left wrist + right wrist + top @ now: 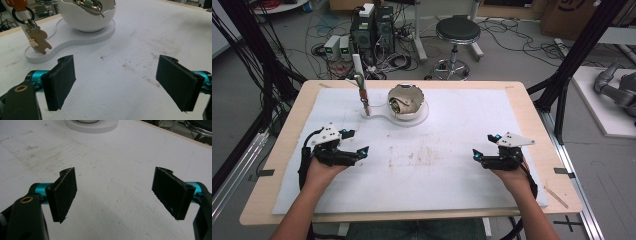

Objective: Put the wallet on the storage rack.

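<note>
A white cracked-egg bowl (pixel 407 101) with a gold rim stands on a white base (pixel 379 116) at the back middle of the mat; small green and gold items lie inside it. Beside it a white post (pixel 358 67) carries a keychain (pixel 364 97). In the left gripper view the bowl (pixel 86 17) is ahead, and the keychain's tan charm (pixel 38 40) hangs from a black ring at upper left. My left gripper (pixel 357 141) (pixel 117 82) is open over bare mat. My right gripper (pixel 483 145) (pixel 115 192) is open too, at the right, with the base's edge (pixel 92 126) far ahead.
A white mat (pixel 437 185) with a brownish stain (pixel 417 155) covers the wooden table (pixel 287 130). Behind the table stand a stool (pixel 457 32), computer boxes (pixel 372 30) and tangled floor cables. Black frame posts (pixel 579 47) rise at the right.
</note>
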`<state>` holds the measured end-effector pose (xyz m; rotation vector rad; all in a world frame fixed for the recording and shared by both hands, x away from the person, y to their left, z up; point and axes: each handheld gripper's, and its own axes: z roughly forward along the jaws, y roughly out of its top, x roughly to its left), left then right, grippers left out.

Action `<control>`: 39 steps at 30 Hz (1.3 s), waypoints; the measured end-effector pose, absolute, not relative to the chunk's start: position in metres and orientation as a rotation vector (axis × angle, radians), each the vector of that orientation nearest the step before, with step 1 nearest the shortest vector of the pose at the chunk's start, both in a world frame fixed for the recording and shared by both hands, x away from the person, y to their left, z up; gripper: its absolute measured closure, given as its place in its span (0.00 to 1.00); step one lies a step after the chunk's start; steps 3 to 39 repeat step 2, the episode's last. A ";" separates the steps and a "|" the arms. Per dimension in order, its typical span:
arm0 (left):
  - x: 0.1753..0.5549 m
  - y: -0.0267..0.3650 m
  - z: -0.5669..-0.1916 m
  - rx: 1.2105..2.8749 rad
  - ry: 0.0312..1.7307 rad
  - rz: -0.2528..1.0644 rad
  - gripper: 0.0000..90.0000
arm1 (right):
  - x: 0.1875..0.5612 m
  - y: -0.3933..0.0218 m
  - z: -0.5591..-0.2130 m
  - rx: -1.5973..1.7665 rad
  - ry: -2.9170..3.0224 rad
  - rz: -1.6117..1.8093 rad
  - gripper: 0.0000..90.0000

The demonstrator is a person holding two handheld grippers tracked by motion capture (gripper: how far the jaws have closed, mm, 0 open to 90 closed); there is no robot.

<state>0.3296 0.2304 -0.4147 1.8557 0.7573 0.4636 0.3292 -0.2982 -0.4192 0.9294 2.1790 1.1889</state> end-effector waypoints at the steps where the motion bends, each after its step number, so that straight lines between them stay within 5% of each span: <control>1: 0.330 0.230 -0.415 1.856 0.759 0.462 0.18 | 0.329 -0.298 -0.419 0.928 2.178 1.189 0.23; 39: 0.330 0.230 -0.415 1.857 0.759 0.460 0.18 | 0.329 -0.298 -0.419 0.929 2.179 1.188 0.23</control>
